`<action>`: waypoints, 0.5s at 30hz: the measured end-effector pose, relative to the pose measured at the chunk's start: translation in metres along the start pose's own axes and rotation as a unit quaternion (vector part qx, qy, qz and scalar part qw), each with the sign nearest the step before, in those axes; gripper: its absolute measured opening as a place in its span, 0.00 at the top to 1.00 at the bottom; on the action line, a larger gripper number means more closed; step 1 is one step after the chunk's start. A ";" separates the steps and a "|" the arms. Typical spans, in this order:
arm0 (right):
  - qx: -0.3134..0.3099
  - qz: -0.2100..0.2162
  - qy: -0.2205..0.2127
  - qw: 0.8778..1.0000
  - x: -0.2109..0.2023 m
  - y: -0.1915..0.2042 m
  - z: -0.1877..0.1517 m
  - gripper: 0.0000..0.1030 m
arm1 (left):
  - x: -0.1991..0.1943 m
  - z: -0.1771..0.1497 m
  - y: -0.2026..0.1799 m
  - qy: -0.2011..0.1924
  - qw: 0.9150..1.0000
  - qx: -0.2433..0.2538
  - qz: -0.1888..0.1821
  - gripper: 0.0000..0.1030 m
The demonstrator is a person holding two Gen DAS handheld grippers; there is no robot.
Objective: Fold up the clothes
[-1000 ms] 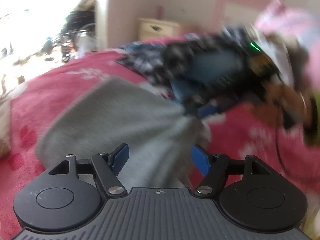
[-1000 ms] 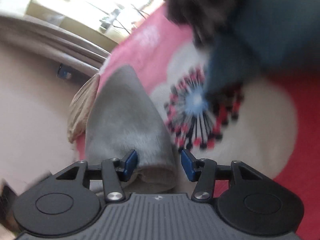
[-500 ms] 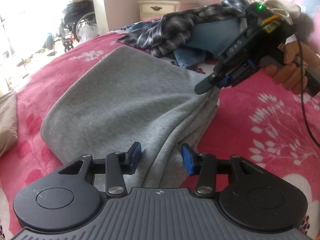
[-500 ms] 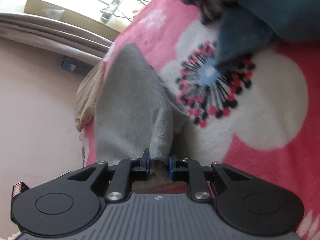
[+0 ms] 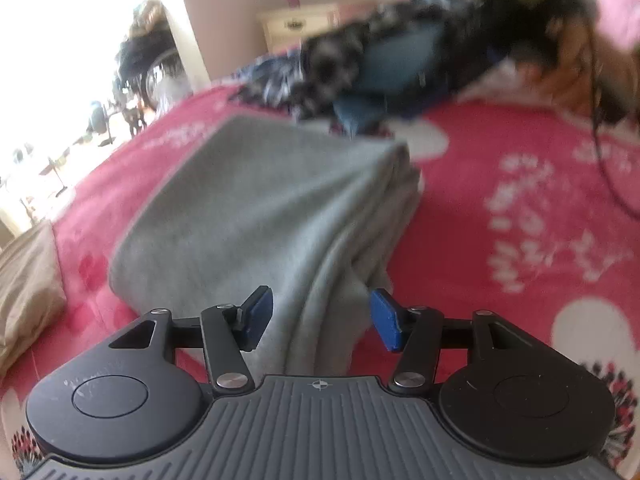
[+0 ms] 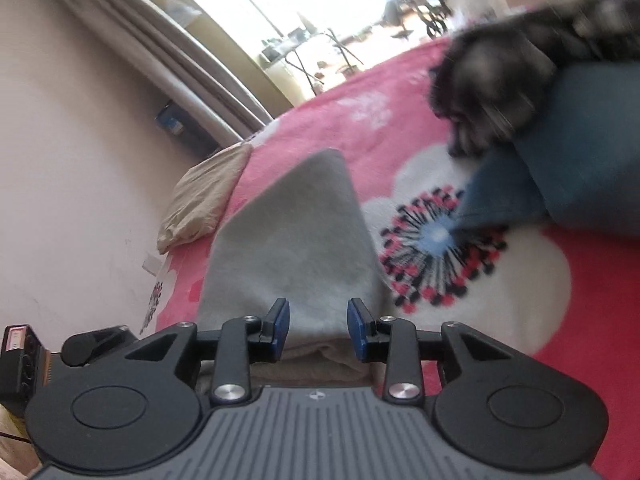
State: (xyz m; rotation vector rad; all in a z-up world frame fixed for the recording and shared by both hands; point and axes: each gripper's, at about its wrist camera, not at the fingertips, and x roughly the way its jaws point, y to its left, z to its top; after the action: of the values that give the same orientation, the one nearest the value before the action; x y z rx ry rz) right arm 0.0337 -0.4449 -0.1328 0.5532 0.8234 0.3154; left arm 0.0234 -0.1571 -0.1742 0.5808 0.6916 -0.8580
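Note:
A grey garment (image 5: 256, 208) lies folded on the pink flowered bedspread (image 5: 500, 152). Its near edge runs in loose folds between the blue pads of my left gripper (image 5: 320, 320). Those jaws are opening and the pads stand clear of the cloth on both sides. In the right wrist view the same grey garment (image 6: 292, 240) tapers away from my right gripper (image 6: 319, 328). Its jaws are opening above the folded corner, with the pads off the cloth. A blurred hand (image 5: 568, 76) shows at the upper right of the left wrist view.
A heap of other clothes, a dark plaid shirt (image 5: 332, 60) over blue jeans (image 6: 580, 160), lies past the grey garment. A beige cloth (image 6: 204, 200) sits at the bed's edge by the wall. A cream nightstand (image 5: 296, 28) stands behind the bed.
My right gripper, shut on a fold of the grey garment half a second ago, has let it go and risen. The left jaws have widened a little around the near folds.

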 end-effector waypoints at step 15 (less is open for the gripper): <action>-0.109 0.018 0.011 0.994 0.011 0.051 -0.018 0.65 | 0.023 -0.007 -0.022 0.010 0.995 0.039 0.096 0.49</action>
State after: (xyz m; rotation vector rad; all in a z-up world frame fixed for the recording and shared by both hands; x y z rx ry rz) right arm 0.0243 -0.3926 -0.1197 0.3602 0.7890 0.4395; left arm 0.0134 -0.1751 -0.1996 0.7151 0.6106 -0.7021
